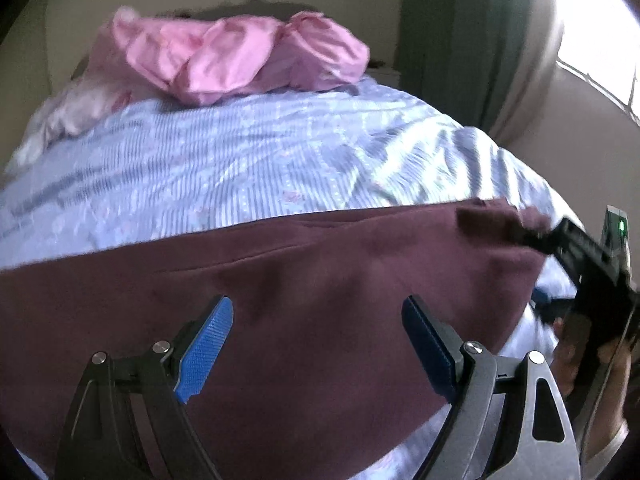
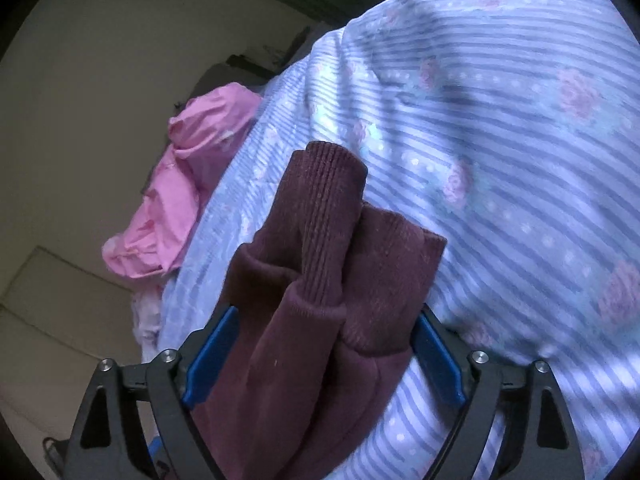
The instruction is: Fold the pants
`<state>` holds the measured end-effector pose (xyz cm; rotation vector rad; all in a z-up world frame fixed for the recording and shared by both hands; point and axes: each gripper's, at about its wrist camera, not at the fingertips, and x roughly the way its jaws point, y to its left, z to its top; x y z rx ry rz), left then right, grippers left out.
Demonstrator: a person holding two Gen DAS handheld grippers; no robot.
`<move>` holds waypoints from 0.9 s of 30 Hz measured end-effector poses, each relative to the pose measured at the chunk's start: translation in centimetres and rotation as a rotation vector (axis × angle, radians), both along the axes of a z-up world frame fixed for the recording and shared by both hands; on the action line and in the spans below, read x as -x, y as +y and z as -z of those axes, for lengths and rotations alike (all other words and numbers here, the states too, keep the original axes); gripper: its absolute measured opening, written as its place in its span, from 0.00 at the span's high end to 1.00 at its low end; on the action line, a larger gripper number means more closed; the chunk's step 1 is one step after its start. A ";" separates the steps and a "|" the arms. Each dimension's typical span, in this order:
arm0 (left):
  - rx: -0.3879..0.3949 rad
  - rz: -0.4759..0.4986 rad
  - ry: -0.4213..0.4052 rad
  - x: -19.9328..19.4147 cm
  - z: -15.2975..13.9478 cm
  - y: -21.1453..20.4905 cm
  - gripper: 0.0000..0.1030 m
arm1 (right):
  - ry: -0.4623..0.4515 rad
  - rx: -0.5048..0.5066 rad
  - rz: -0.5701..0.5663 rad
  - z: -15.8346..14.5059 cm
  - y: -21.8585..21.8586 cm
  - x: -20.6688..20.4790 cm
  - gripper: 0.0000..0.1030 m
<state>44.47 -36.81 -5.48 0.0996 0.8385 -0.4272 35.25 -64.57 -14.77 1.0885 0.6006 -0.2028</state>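
- Pants (image 1: 304, 280), maroon and of sweatshirt-like knit, lie spread across the near part of the bed (image 1: 248, 160), on its blue striped floral cover; a long flat stretch runs left to right, probably so that a fold can be laid over it.
- The left tool (image 1: 316, 344) hovers above that flat stretch with its jaws spread wide and nothing between the blue pads (image 1: 204, 344); it grips no cloth, and seems placed to take hold of an edge next.
- The right tool (image 2: 326, 356) stands released too: the two ribbed cuffs (image 2: 332, 208) lie bunched together between its spread jaws, and the pads do not appear to press on them (the cloth fills much of the gap, so contact along one side is hard to rule out).
- The cuffs sit paired, one against the other, which suggests the legs are laid together.
- A pink bundle of cloth (image 1: 240, 56) rests at the far end of the bed, well apart from the work.
- No brand, label or readable writing shows anywhere; only a small green light (image 1: 622, 225) glows on the right device.
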 end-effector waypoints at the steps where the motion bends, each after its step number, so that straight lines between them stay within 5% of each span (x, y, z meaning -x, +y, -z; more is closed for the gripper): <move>1: 0.010 -0.018 0.017 -0.3 0.1 0.2 0.16 | 0.009 0.010 0.001 0.0 0.0 -0.2 0.15; 3: 0.022 -0.039 0.029 -0.5 0.1 0.8 0.16 | 0.022 0.042 0.001 -0.3 0.1 -0.6 0.22; 4: 0.021 -0.045 0.024 -0.4 0.0 1.2 0.16 | 0.035 0.067 0.003 -0.6 0.2 -0.8 0.48; 7: -0.003 -0.044 -0.008 0.4 -0.3 2.2 0.16 | 0.039 0.124 -0.027 -1.0 0.6 -0.9 0.67; 11: -0.035 -0.043 -0.055 1.5 -0.9 4.0 0.16 | 0.006 0.229 -0.027 -3.5 2.2 0.0 0.70; 22: -0.062 -0.153 -0.030 2.5 -2.9 16.6 0.16 | -0.028 0.926 -0.193 -17.2 16.7 -1.5 0.71; 27: -0.068 -0.235 -0.063 4.0 -4.3 23.7 0.16 | -0.026 1.134 -0.295 -19.5 24.4 -2.7 0.71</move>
